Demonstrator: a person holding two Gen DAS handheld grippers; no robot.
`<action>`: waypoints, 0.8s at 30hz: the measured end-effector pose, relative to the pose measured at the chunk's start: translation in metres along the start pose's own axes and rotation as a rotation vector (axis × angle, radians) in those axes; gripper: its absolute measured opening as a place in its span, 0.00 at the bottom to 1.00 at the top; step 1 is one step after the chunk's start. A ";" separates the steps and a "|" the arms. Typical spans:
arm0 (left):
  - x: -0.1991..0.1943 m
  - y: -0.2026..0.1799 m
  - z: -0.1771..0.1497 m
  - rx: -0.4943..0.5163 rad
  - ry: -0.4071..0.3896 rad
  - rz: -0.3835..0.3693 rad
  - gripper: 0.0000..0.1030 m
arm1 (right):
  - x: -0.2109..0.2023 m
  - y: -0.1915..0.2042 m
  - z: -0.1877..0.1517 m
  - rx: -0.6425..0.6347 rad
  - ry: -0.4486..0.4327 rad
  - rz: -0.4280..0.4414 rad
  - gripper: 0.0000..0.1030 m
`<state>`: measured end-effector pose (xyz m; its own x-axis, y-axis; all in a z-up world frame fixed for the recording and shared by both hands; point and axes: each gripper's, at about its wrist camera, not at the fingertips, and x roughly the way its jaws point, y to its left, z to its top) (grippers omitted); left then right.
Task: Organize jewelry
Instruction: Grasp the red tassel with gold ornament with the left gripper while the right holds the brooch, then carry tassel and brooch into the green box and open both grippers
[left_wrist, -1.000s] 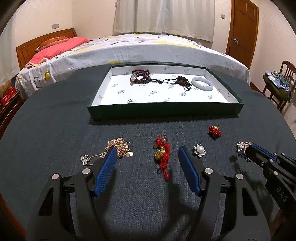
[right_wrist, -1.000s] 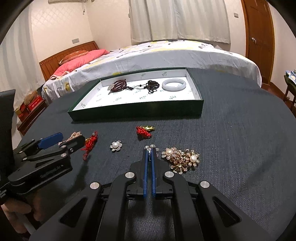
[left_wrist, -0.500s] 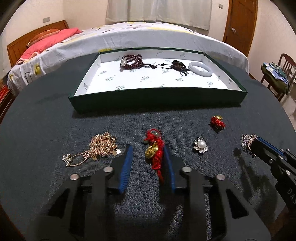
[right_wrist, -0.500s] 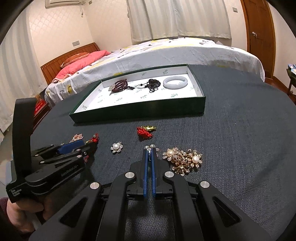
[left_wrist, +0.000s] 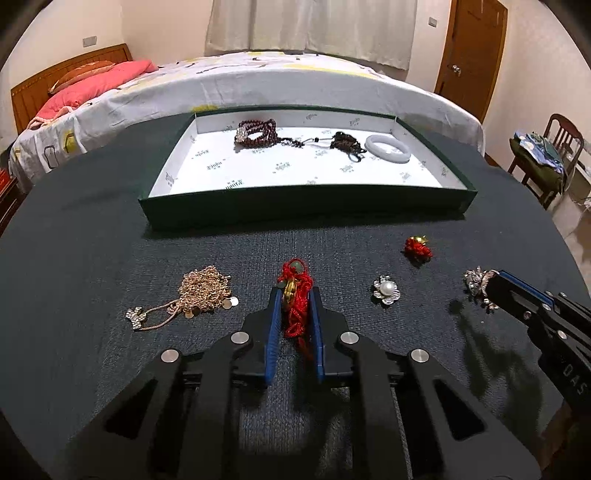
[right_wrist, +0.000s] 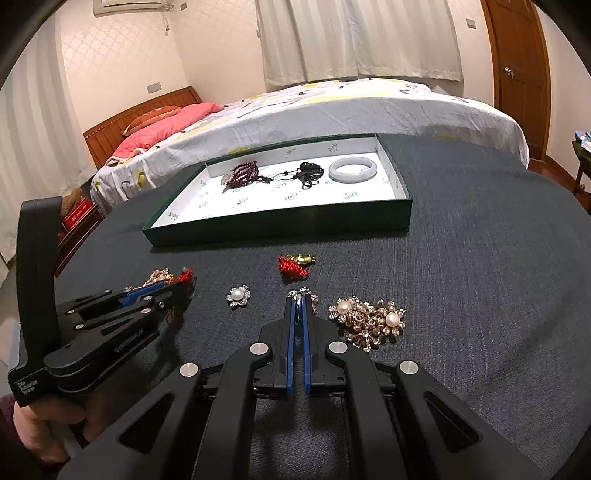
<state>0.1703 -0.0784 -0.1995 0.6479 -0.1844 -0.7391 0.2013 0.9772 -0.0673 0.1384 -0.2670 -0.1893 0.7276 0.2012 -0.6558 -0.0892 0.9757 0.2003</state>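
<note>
My left gripper is shut on a red cord charm with a gold pendant, which rests on the dark table; it also shows in the right wrist view. My right gripper is shut on a small silver rhinestone piece, seen in the left wrist view too. A green tray with a white floor stands beyond, holding a dark red bead bracelet, a black cord bracelet and a white bangle.
On the table lie a gold chain necklace, a pearl flower brooch, a small red knot charm and a gold pearl brooch cluster. A bed stands behind the table, a chair to the right.
My left gripper moved forward around the red cord charm and closed on it. My right gripper stayed shut on the silver piece and barely moved.
</note>
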 end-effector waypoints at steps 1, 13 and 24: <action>-0.002 0.000 0.001 -0.001 -0.005 -0.002 0.15 | -0.002 0.000 0.001 -0.001 -0.005 0.000 0.04; -0.032 0.008 0.036 -0.021 -0.107 -0.020 0.15 | -0.009 0.014 0.029 -0.028 -0.065 0.017 0.04; -0.020 0.028 0.088 -0.023 -0.180 0.024 0.15 | 0.022 0.042 0.091 -0.105 -0.148 0.037 0.04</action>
<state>0.2275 -0.0566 -0.1282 0.7736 -0.1747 -0.6092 0.1685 0.9833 -0.0681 0.2128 -0.2298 -0.1295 0.8140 0.2297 -0.5335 -0.1827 0.9731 0.1402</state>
